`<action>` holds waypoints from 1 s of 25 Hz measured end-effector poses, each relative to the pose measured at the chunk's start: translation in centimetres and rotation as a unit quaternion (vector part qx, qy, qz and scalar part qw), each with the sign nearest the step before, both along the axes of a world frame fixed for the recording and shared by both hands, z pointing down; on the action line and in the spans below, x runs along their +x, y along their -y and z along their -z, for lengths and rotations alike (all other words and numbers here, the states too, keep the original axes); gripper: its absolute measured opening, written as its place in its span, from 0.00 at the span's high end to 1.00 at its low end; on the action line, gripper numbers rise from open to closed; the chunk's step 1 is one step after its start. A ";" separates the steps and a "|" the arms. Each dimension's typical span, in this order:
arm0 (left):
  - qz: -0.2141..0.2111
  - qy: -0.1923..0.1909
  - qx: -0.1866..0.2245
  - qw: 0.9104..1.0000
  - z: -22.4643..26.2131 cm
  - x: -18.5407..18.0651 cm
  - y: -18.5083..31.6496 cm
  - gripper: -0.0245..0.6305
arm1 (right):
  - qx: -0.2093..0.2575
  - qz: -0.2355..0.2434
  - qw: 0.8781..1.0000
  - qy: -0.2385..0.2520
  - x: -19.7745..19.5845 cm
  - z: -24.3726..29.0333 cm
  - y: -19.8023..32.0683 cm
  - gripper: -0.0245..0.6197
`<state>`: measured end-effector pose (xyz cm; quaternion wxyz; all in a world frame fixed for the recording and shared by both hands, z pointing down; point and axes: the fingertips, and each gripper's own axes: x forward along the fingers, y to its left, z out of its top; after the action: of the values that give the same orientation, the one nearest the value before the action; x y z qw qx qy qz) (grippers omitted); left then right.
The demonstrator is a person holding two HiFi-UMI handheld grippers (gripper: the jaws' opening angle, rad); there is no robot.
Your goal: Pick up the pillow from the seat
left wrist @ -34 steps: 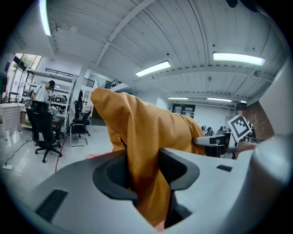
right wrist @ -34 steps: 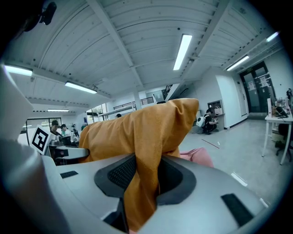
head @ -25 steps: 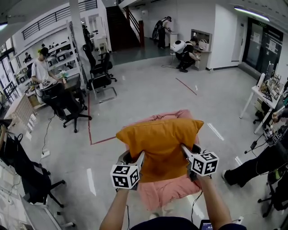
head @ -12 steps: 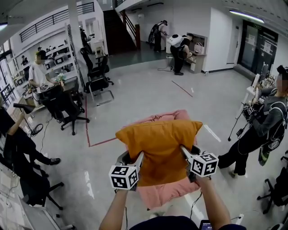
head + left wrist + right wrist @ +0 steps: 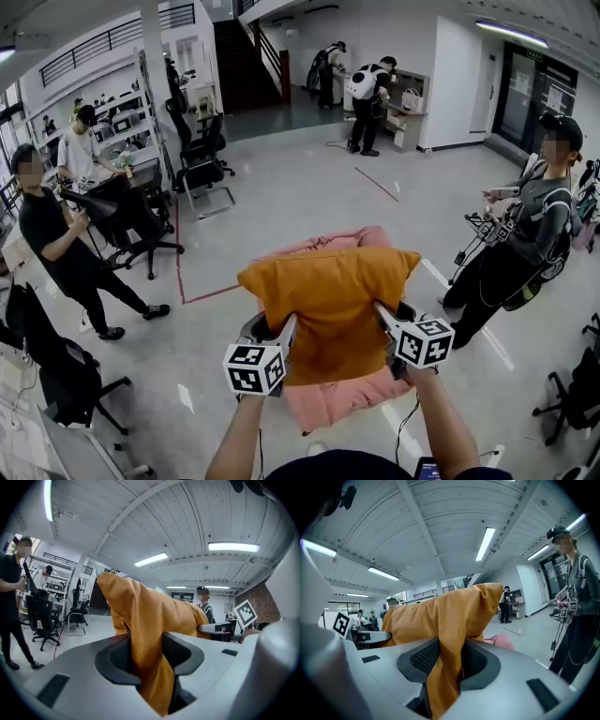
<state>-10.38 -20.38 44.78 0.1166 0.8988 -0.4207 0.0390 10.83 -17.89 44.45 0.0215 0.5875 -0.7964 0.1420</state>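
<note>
Since a second ago, barely shifts the orange pillow [image 5: 328, 300] in the head view, only a touch leftward; meanwhile gains two bystanders close by, a person in black [image 5: 52, 234] at the left and a person in a cap [image 5: 525, 244] at the right.

Grips the pillow along its near edge, one lower corner apiece: left gripper [image 5: 284, 330] clamped on a fold of orange cloth, right gripper [image 5: 386, 314] likewise, with pads pressing the fabric from both sides in each gripper view. Probably splits the hold this way to keep the soft cushion level and stop it folding or swinging.

Holds it over the pink seat [image 5: 342, 403], whose cover shows past the pillow's far edge and below its near edge. Looks lifted clear, though cannot confirm a gap at the far side. Keeps both tools close to level, so leaves the pillow's bulk standing up ahead of the jaws.

Around: office chairs [image 5: 202, 155] well apart at the back left, a red floor line [image 5: 202, 295] left of the seat. Nothing against the pillow itself; worth minding the two onlookers on either side when carrying it off.
</note>
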 end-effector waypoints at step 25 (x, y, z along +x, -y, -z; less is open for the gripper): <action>0.004 -0.002 0.010 1.000 2.2 4.3 -11.6 0.70 | 0.010 0.000 1.000 0.011 4.4 1.9 -11.3 0.74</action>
<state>-6.04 -8.78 42.54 0.1085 0.8982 -0.4247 0.0324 15.28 -6.64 42.58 0.0068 0.5857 -0.7982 0.1410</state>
